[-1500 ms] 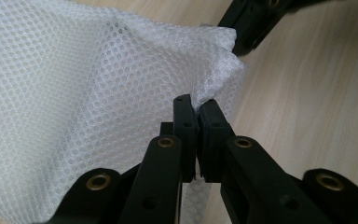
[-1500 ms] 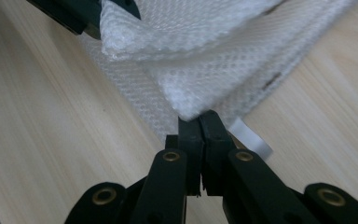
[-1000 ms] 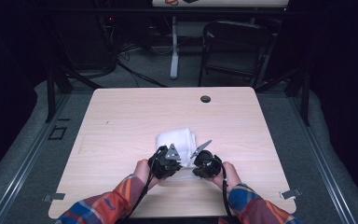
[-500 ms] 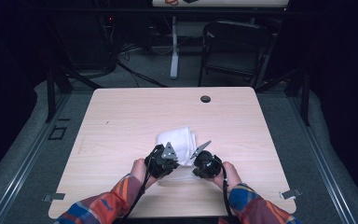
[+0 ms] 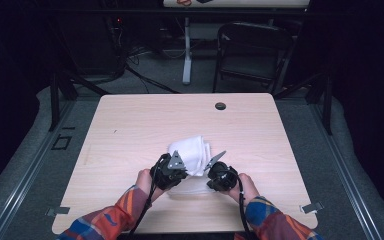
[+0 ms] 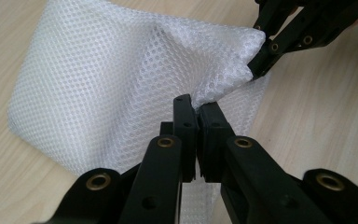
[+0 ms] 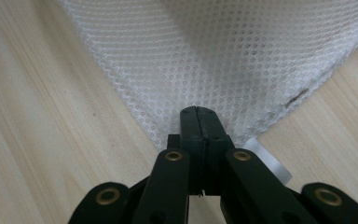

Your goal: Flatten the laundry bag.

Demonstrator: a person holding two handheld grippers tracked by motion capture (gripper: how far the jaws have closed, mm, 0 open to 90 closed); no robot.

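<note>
Both grippers are clenched on the white mesh bag (image 5: 192,152): left gripper (image 6: 196,109), right gripper (image 7: 200,116). It lies on the worktop (image 5: 130,125), near edge lifted; I judge the handling is only begun.

Dim room bkgd, evenly lit tabletop, close-ups sharp.

Light wooden desk (image 5: 130,130) with a round cable hole (image 5: 220,106) near its far edge, on grey carpet floor (image 5: 25,165). Dark room beyond. Black folding chair (image 5: 252,55) and white stand leg (image 5: 187,55) behind.
</note>
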